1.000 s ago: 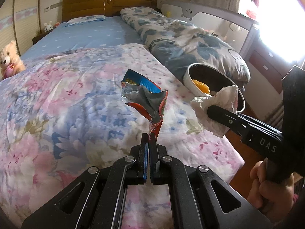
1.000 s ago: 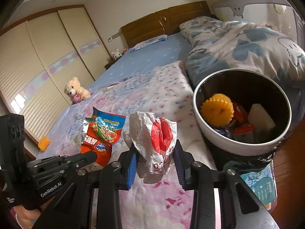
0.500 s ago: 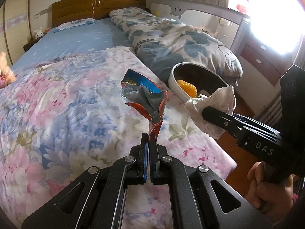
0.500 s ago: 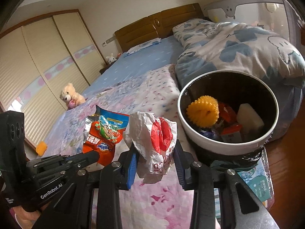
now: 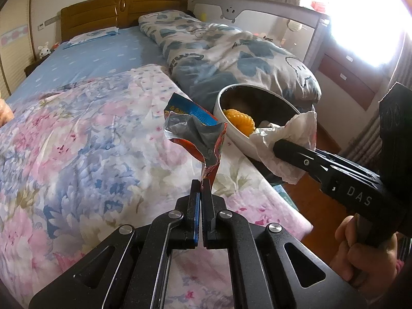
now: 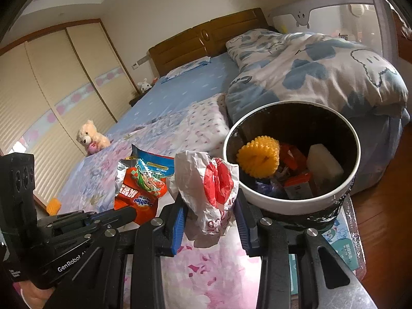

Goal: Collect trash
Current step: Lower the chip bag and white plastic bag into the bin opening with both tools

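My left gripper (image 5: 202,188) is shut on the bottom corner of an orange and blue snack bag (image 5: 195,134), held upright above the bed; the bag also shows in the right wrist view (image 6: 144,180). My right gripper (image 6: 209,206) is shut on a crumpled white and red paper wrapper (image 6: 208,188), also visible in the left wrist view (image 5: 285,139), just left of the bin's rim. The round white-rimmed trash bin (image 6: 293,200) stands beside the bed (image 5: 234,131) and holds a yellow ridged ball (image 6: 258,157), a white block and other scraps.
A floral quilt (image 5: 77,141) covers the near bed. A rolled blue and white duvet (image 6: 322,69) lies behind the bin. A teddy bear (image 6: 91,137) sits at the far bed edge. Wooden floor (image 6: 386,206) lies right of the bin. A printed box (image 6: 347,247) lies under the bin.
Both grippers have moved closer to the bin with their trash still held. The paper wrapper now sits right at the bin's rim.
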Demonstrator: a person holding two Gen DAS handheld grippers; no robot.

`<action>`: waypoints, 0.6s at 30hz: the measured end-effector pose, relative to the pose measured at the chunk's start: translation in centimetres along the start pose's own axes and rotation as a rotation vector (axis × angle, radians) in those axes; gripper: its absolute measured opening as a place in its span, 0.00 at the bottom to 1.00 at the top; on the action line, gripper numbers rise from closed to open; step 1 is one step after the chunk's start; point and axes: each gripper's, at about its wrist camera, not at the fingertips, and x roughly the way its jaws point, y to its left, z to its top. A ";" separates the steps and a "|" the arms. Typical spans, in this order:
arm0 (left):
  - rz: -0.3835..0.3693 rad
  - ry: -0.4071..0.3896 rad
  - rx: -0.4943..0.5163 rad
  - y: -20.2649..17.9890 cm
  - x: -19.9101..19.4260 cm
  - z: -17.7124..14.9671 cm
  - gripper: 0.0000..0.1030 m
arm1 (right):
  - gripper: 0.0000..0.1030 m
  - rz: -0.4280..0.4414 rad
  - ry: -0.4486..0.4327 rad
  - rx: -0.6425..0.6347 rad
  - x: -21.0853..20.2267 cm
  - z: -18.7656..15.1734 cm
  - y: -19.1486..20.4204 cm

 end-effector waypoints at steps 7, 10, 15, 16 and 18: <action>-0.011 0.004 0.015 -0.7 0.7 0.6 0.01 | 0.34 -0.017 -0.013 0.012 -0.4 0.5 -0.9; -0.016 0.004 0.021 -0.9 0.8 0.9 0.01 | 0.34 -0.025 -0.021 0.019 -0.6 0.8 -1.4; -0.025 0.005 0.041 -1.7 1.3 1.6 0.01 | 0.34 -0.037 -0.031 0.029 -0.8 1.3 -2.2; -0.027 0.004 0.045 -1.9 1.4 1.7 0.01 | 0.34 -0.040 -0.033 0.030 -0.9 1.5 -2.4; -0.033 0.007 0.046 -2.3 1.6 2.0 0.01 | 0.34 -0.045 -0.034 0.033 -0.9 1.6 -2.7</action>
